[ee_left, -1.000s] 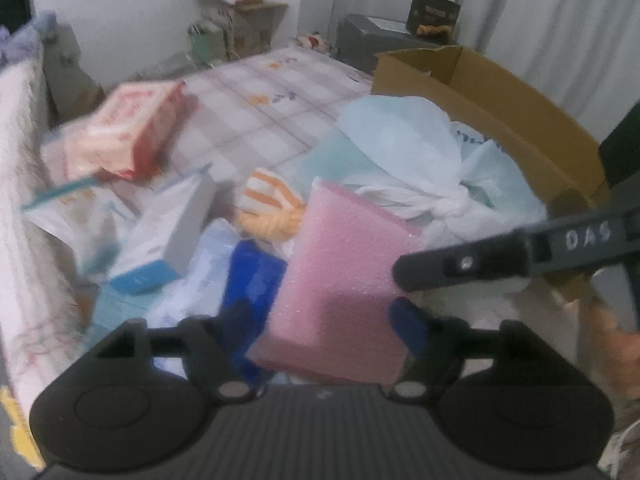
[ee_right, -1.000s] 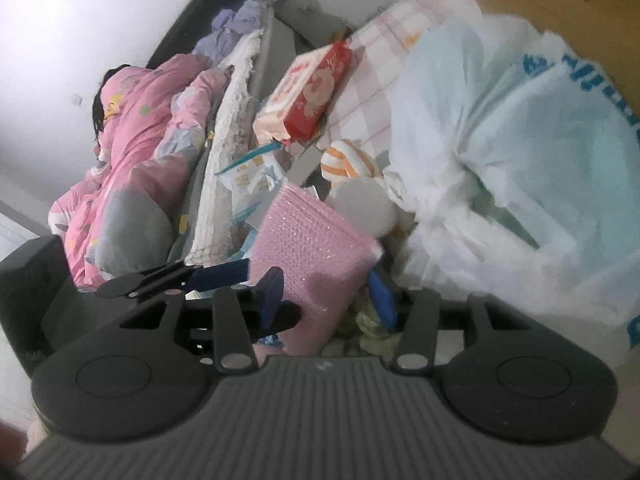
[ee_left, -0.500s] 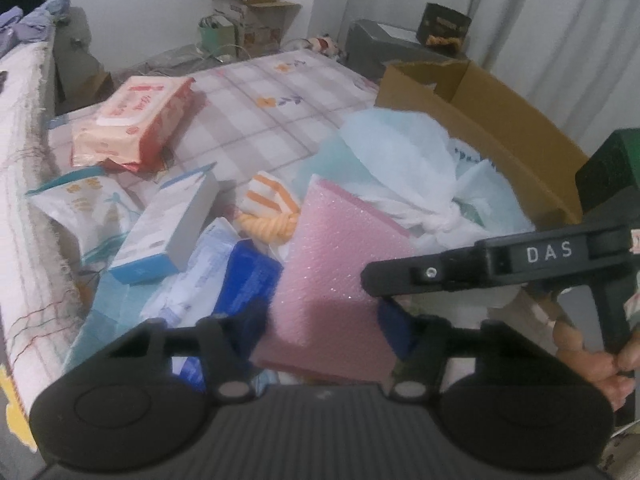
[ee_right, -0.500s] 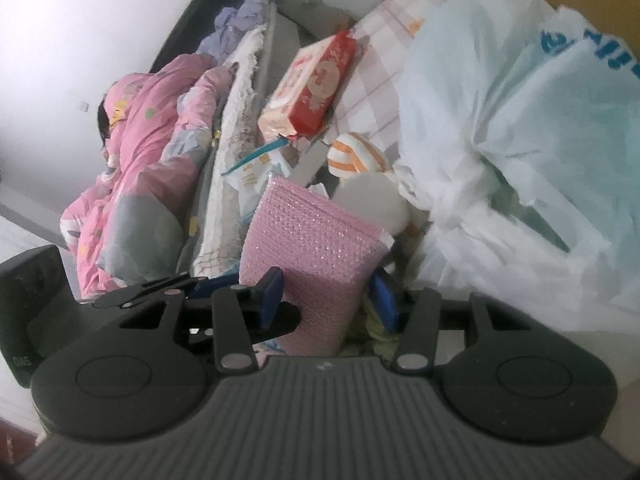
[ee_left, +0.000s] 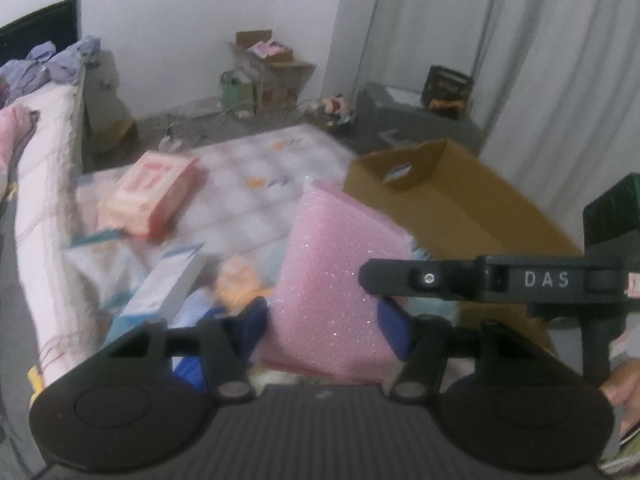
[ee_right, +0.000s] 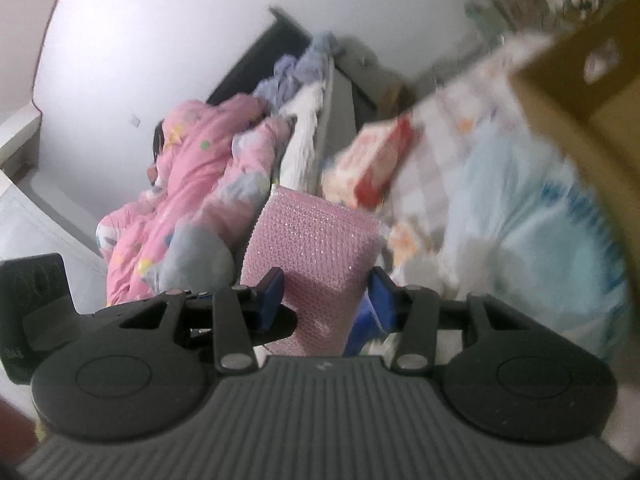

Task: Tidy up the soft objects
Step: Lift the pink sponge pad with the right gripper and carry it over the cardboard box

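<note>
A pink bubble-wrap pad (ee_left: pixel 340 280) hangs above the cluttered checked mat, gripped from two sides. My left gripper (ee_left: pixel 325 325) is shut on its lower edge, both blue pads pressed into it. One black finger (ee_left: pixel 440 280) of the right gripper crosses the pad's right side in the left wrist view. Seen from the right wrist, the same pad (ee_right: pixel 316 248) stands upright between the blue pads of my right gripper (ee_right: pixel 326 300), which is shut on it. A left gripper finger (ee_right: pixel 276 320) shows at the pad's lower left. A hand (ee_left: pixel 624 388) is at the right edge.
An open cardboard box (ee_left: pixel 460 208) stands to the right. On the mat (ee_left: pixel 248 176) lie a red-and-white wipes pack (ee_left: pixel 152 196), a white-and-blue carton (ee_left: pixel 168 292), an orange striped toy (ee_left: pixel 240 276) and a pale blue plastic bag (ee_right: pixel 520 220). A pink quilt (ee_right: pixel 192 184) is heaped at the left.
Both grippers have risen with the pink pad, lifting it off the pile. The left jaws narrowed onto the pad after the first frame. The view now takes in more of the room.
</note>
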The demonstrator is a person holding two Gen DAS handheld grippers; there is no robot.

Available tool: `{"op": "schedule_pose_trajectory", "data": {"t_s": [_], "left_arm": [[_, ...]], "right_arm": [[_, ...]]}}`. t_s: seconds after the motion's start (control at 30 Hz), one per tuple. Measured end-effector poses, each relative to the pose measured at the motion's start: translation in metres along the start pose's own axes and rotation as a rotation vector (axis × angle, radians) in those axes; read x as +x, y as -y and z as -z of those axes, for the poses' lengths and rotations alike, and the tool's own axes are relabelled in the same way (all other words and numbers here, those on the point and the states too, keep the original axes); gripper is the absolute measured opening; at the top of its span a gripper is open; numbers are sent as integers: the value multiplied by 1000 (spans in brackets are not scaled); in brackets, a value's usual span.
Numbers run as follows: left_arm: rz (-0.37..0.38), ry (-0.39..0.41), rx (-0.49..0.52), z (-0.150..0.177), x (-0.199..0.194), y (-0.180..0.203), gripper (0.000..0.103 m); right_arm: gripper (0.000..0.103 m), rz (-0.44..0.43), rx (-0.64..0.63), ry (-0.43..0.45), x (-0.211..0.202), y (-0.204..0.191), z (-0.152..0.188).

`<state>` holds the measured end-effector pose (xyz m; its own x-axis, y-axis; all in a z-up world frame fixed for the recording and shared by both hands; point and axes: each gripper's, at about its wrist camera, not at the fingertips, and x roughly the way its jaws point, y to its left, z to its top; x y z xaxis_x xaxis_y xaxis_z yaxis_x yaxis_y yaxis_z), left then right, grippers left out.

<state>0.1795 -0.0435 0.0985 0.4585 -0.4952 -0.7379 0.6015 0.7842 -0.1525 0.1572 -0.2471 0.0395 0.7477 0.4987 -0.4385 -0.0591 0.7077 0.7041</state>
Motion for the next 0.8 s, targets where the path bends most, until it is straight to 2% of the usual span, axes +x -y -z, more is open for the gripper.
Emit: {"op": "schedule_pose_trajectory", "data": {"t_s": [0.2,0.3,0.4,0.57,0.67,0.8], "left_arm": [[50,-9,25,-46,33,60,62],[82,-32,51,-65,67,89,63],[110,-98,34,-83,112,110,63],[94,-168,46,-107,175,136,63],[79,-197,43,-117,203,138,63],[35,-217,46,-129,233,140,66]], "right_arm": [[46,59,-26,58,-53,27,-54],[46,114,6,51,-77,65,-91],[46,162,41,33,-87,99,-122],[46,204,133,-40,-78,159,-164],[46,205,193,-87,-60,197,-192],[47,192,250,-133,-35,236,-213]]}}
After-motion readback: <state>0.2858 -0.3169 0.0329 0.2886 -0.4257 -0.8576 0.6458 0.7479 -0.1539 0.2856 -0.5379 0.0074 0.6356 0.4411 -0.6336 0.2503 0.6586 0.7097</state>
